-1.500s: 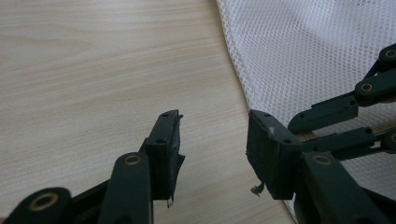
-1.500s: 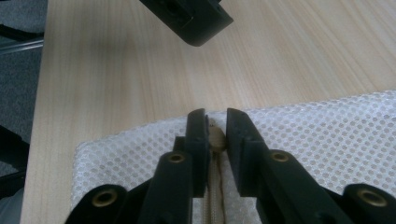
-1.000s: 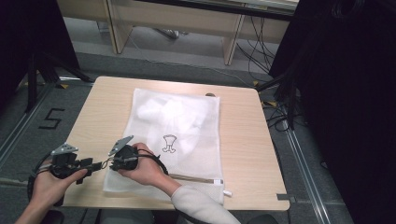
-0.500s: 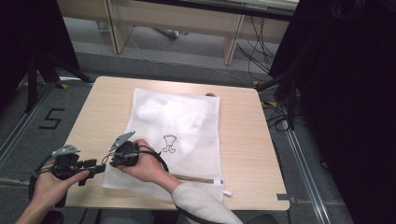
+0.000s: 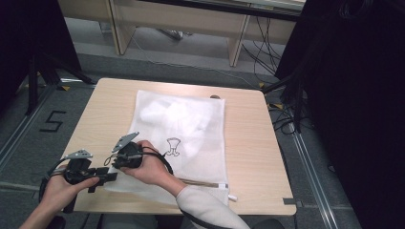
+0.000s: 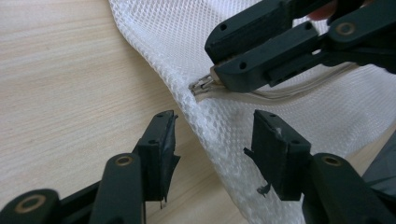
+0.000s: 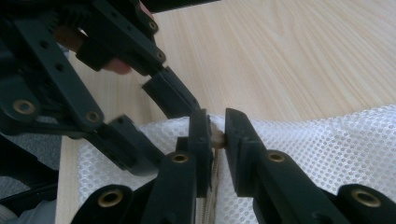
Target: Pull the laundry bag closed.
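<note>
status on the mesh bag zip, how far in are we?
Early. Done: the white mesh laundry bag lies flat on the light wooden table, contents inside. In hand: the right gripper is shut on the small metal zipper pull at the bag's corner; the left gripper is open, straddling the bag's edge just below. Left: clamp that edge, then run the zipper along the bag's near edge.

A lab-like recording room: bare wooden table (image 5: 248, 143), floor cables (image 5: 286, 119), taped floor number (image 5: 51, 122).
</note>
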`<action>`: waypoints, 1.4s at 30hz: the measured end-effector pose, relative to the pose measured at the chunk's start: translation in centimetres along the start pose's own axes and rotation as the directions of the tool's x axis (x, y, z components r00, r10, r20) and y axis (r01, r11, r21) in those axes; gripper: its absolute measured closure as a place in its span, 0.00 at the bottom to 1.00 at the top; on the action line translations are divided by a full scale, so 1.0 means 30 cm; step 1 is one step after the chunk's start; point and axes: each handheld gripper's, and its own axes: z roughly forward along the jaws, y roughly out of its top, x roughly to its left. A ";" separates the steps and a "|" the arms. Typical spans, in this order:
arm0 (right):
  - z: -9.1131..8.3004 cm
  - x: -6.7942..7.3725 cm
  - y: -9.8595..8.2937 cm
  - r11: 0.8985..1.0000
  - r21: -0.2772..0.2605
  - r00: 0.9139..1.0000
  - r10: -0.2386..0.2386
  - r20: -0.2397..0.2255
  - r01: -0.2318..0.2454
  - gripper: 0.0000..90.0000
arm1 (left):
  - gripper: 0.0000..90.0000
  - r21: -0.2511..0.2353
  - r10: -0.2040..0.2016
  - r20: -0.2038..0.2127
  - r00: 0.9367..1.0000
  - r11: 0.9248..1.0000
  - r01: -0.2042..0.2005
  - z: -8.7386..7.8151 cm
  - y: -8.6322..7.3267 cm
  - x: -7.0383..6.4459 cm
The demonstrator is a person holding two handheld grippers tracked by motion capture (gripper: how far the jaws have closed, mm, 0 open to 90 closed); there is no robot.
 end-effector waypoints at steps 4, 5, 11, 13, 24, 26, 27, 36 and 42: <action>-0.009 0.009 0.002 1.000 -0.005 1.000 0.021 -0.004 -0.021 0.91 | 0.58 0.025 -0.027 0.022 0.999 0.999 0.026 0.023 0.005 0.004; -0.013 0.005 0.005 1.000 -0.005 1.000 -0.005 -0.003 0.005 0.91 | 0.58 0.035 -0.032 0.029 0.999 0.999 0.031 0.028 0.005 0.004; -0.034 0.014 0.009 1.000 -0.013 1.000 -0.013 -0.003 0.013 0.91 | 0.72 0.029 -0.066 0.069 0.995 0.998 0.064 0.034 0.006 0.004; -0.043 0.014 0.008 1.000 -0.007 1.000 -0.008 -0.004 0.008 0.91 | 0.79 0.021 -0.071 0.075 0.995 0.997 0.070 0.034 0.007 0.002; -0.072 0.016 -0.015 1.000 0.007 1.000 -0.028 -0.001 0.028 0.91 | 0.93 0.013 -0.102 0.092 0.991 0.995 0.101 0.031 0.008 -0.006; -0.075 0.015 -0.021 0.999 0.010 0.999 -0.032 -0.001 0.032 0.91 | 0.94 0.017 -0.106 0.091 0.990 0.994 0.105 0.030 0.009 -0.008; -0.076 0.017 -0.024 1.000 0.013 1.000 -0.024 -0.003 0.024 0.91 | 0.94 0.014 -0.108 0.086 0.990 0.994 0.107 0.031 0.009 -0.009; -0.072 0.013 -0.044 1.000 0.026 1.000 -0.018 -0.008 0.018 0.91 | 0.95 0.014 -0.124 0.099 0.987 0.992 0.123 0.026 0.014 -0.011; -0.070 0.012 -0.053 0.999 0.030 1.000 -0.012 -0.010 0.012 0.91 | 0.95 0.013 -0.132 0.109 0.985 0.991 0.132 0.024 0.015 -0.010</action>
